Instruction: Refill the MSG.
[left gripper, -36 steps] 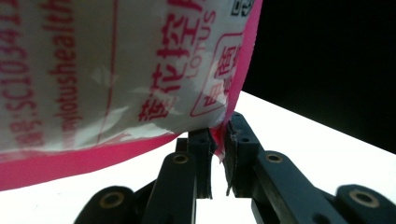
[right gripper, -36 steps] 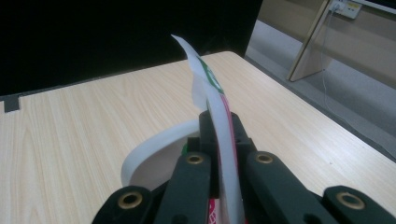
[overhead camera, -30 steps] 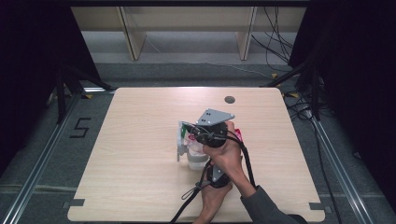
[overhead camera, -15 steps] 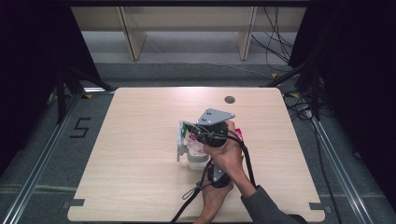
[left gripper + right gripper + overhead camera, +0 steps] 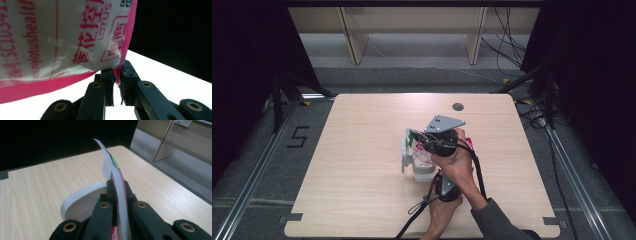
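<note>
- The room around us was dark, with a grey floor and pale wooden shelf legs (image 5: 352, 42) beyond the far edge, and black cables trailing on the right.
- The tabletop (image 5: 362, 200) was pale wood-grain laminate, smooth and flat, with a small dark round hole (image 5: 457, 106) near its far edge.
- Near the middle of it stood a white cup (image 5: 423, 171), which the right gripper view showed as a curved white rim (image 5: 82, 192) just under the jaws.
- Over the cup we held the packet (image 5: 413, 138), a thin white and pink sachet (image 5: 57, 37) with red printing; it also showed edge-on, curling at its top (image 5: 110, 167).
- We judged the packet light, soft and floppy, with slick film that could slide out of a loose pinch; the flat sealed edges looked the safest places to hold, and pulling too hard could tear it wide.
- Our left hand-held gripper (image 5: 117, 75) pinched the pink lower corner of the packet, jaws nearly together.
- Our right hand-held gripper (image 5: 118, 192) was pressed together on the packet's edge, the film clamped between both pads.
</note>
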Available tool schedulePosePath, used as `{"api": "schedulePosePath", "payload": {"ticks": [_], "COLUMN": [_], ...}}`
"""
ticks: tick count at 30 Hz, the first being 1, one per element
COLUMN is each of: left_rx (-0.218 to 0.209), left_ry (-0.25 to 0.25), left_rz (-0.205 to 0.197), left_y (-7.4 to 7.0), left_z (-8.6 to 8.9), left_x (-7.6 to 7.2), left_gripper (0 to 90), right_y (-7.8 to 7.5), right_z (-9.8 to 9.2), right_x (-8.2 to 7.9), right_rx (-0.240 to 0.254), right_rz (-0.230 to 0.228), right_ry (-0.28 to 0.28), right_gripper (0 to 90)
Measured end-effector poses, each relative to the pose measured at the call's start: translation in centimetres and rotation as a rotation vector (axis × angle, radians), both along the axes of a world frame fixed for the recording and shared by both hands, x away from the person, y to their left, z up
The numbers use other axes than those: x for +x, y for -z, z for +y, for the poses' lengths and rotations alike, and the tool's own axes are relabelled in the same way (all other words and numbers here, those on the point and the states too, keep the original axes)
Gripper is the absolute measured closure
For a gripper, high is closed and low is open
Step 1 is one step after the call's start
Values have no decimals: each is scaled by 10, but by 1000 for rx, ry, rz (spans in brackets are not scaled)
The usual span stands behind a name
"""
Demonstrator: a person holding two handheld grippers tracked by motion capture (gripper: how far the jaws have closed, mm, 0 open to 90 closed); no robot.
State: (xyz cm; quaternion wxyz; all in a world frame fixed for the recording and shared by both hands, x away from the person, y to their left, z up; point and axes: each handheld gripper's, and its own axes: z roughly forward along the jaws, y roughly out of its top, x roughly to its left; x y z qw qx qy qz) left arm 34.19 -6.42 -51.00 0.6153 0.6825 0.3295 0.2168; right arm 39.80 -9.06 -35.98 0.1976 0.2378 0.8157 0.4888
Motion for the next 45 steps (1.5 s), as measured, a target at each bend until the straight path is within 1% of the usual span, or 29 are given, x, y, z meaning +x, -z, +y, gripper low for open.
{"api": "schedulePosePath", "payload": {"ticks": [1,2,3,4,5,8,9,12,13,14,16,17,18,19,20,21,23,26,27,28,29,32,33,35,38,39,45], "left_rx": [20,49,35,35,32,24,18,16,14,14,12,13,14,14,8,10,8,7,0,0,-2,0,-2,1,0,2,3], "left_ry": [6,9,9,7,7,-3,-5,-4,-7,-7,-4,-5,-6,-6,-6,-6,-3,-1,1,1,1,3,3,4,4,4,4], "left_rz": [0,-5,-7,-8,-8,-10,-8,-7,-10,-10,-6,-8,-10,-10,-8,-9,-11,-13,-19,-19,-16,-15,-16,-14,-16,-14,-17], "left_y": [0,0,0,0,1,1,1,2,2,2,2,2,2,2,2,2,2,1,2,2,2,1,1,1,1,1,1], "left_z": [1,3,2,2,2,1,0,0,0,0,0,0,0,0,0,0,0,0,1,1,1,1,1,1,1,1,1], "left_x": [0,0,0,0,0,0,0,0,0,0,0,0,0,0,0,0,0,0,1,1,1,1,1,1,1,1,1], "left_gripper": [819,819,820,820,820,821,821,822,822,822,822,822,822,822,823,823,823,824,825,825,825,825,825,825,825,825,825], "right_y": [0,0,0,0,0,0,0,0,0,0,1,1,0,0,1,0,1,1,0,0,0,0,0,0,0,0,0], "right_z": [-1,-1,-1,-2,-3,-5,-6,-7,-8,-8,-8,-8,-10,-10,-10,-10,-9,-7,-6,-6,-6,-6,-5,-5,-5,-5,-5], "right_x": [1,1,2,2,3,3,5,6,5,5,7,7,7,7,8,8,8,8,6,6,7,8,7,7,7,7,6], "right_rx": [-1,-1,4,7,19,28,48,62,69,79,88,88,80,80,93,94,89,82,86,86,69,65,66,67,69,68,65], "right_rz": [12,12,7,-3,19,23,42,45,65,73,66,66,42,42,56,59,60,48,71,71,42,41,53,58,56,64,60], "right_ry": [-18,-18,-16,-16,-18,-4,-29,-29,-10,-16,-27,-27,-18,-18,-22,-23,-34,-25,-18,-18,-23,-23,-22,-18,-17,-6,-1], "right_gripper": [898,898,898,898,898,897,897,896,896,896,896,896,896,896,896,896,896,896,896,896,896,896,896,896,896,896,896]}}
